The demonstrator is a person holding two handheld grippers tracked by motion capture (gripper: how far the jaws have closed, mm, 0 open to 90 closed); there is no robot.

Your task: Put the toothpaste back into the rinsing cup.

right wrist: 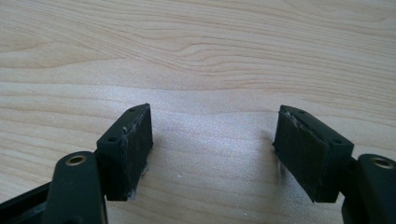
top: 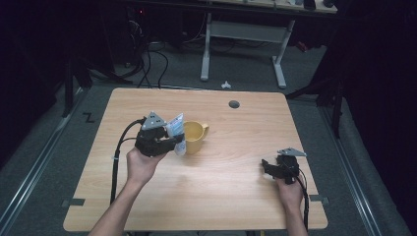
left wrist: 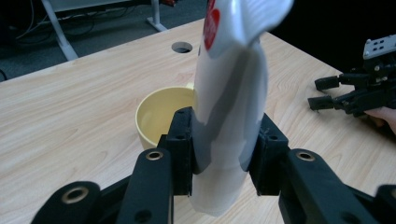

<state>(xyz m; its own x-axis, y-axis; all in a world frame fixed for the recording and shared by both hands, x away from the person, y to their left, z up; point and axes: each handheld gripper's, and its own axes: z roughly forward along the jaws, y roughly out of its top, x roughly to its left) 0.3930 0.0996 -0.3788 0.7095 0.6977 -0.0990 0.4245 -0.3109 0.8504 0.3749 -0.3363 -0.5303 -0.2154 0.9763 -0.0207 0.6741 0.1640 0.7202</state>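
Left gripper view: pouch point(left wrist: 229, 107) clamped above mug point(left wrist: 161, 116).

A wooden table point(top: 221, 196) with a round grommet hole point(top: 234, 104) (near its far edge) stands on grey carpet point(top: 246, 73).

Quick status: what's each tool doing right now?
Left tool: closed on the white pouch, held by the yellow cup.
Right tool: open, holding nothing, over the bare table.
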